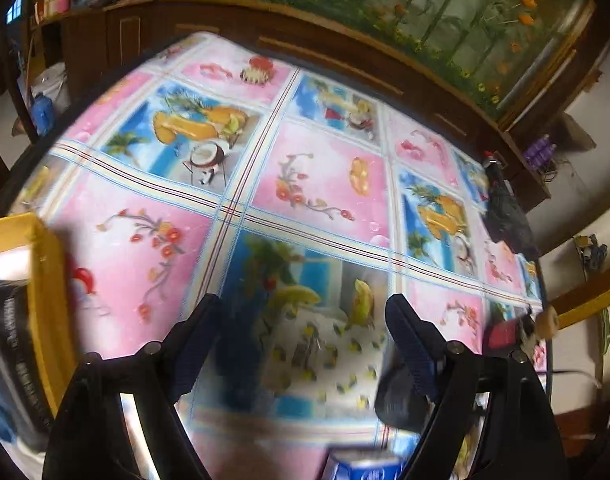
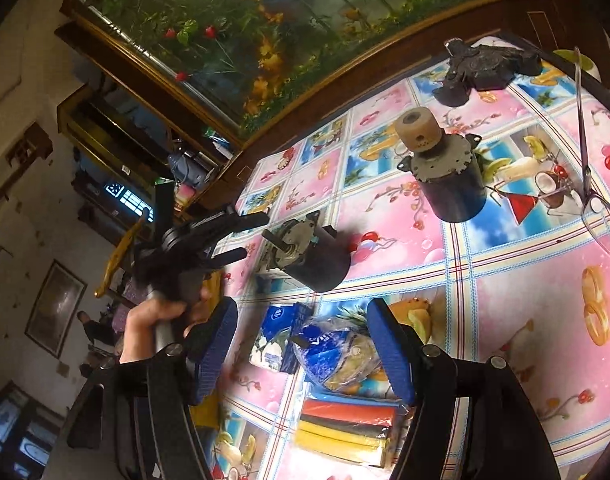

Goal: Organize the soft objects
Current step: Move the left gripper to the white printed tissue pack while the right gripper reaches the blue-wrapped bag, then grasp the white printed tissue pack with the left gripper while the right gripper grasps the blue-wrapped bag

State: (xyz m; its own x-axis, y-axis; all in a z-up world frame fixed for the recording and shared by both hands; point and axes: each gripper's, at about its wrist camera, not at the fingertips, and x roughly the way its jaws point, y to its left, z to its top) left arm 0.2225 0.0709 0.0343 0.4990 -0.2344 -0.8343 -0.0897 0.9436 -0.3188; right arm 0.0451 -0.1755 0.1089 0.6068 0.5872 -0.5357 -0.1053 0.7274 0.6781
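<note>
Hovering low over the worktop (image 2: 505,320), the right gripper (image 2: 305,344) has its jaws spread wide with nothing between the pads. Nearest to it, right under the wrist, lies a clear pack of coloured foam strips (image 2: 349,426), red on top, then dark, then yellow, with its long axis running left to right across the view. Just beyond that, framed between the two fingers, sits a crinkly blue-and-clear bag (image 2: 337,356), and touching its left side a blue-and-white pouch (image 2: 275,338). So the soft things lie dead ahead and slightly below these jaws, and my read is that the right hand is the nearer one for the next pick.

Further out stand hard parts: a dark motor (image 2: 305,256) tipped on its side, an upright motor (image 2: 441,168) with a tan cap, a dark casting (image 2: 489,66) at the far edge, and scissors (image 2: 589,168) lying lengthwise on the right.

Over on the left, the left gripper (image 1: 301,344) is also wide open and empty, aimed at bare patterned cloth. A yellow bin (image 1: 45,308) sits at its left edge, likely the drop spot. A blue pack (image 1: 365,466) peeks in at the bottom, too blurred to identify.
</note>
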